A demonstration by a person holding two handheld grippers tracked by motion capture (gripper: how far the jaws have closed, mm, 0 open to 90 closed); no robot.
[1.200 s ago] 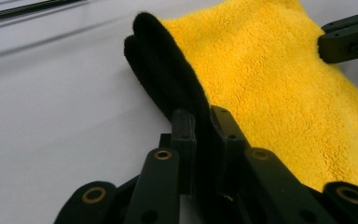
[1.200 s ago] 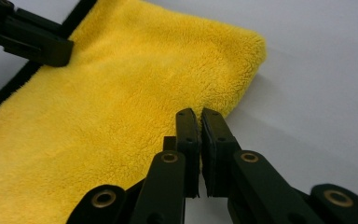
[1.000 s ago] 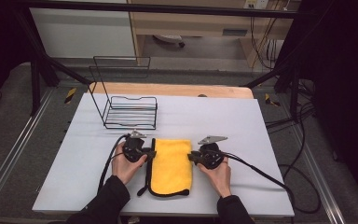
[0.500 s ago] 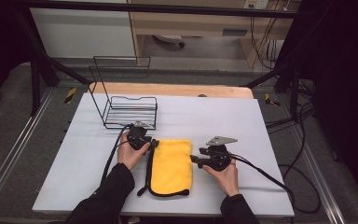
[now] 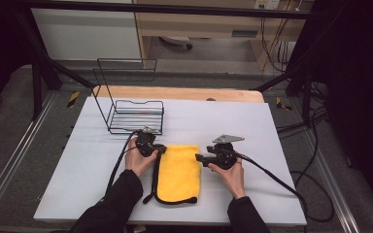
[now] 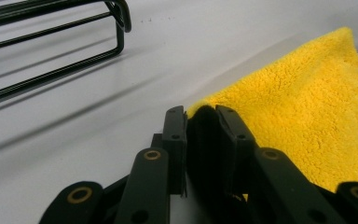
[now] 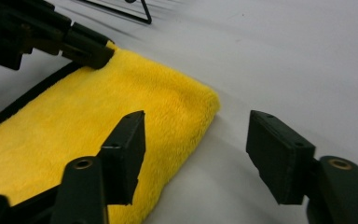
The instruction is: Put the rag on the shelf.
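Left gripper (image 6: 200,119): jaws have just been closing and are now pinched on the far-left corner of the yellow towel (image 6: 307,107); in the left gripper view a black-edged fold of cloth sits between the two pads. Right gripper (image 7: 196,140): jaws have just been opening and now stand apart, unclenched, holding nothing; in the right gripper view they straddle the towel's far-right corner, one pad above the pile, the other above bare table (image 7: 284,56), neither pressing. In the high view the left gripper (image 5: 159,149) and right gripper (image 5: 200,158) flank the far edge of the towel (image 5: 178,174), one at each corner. The towel lies flat on the white table (image 5: 272,126), folded into a rectangle, long axis running from the person toward the wire rack (image 5: 136,114), black trim along its left side and near end. The rack stands beyond the left gripper, near but apart from the towel. Judgement: the next move turns on the right corner, which lies directly between the open right jaws, so that hand need only close; the left is already set.
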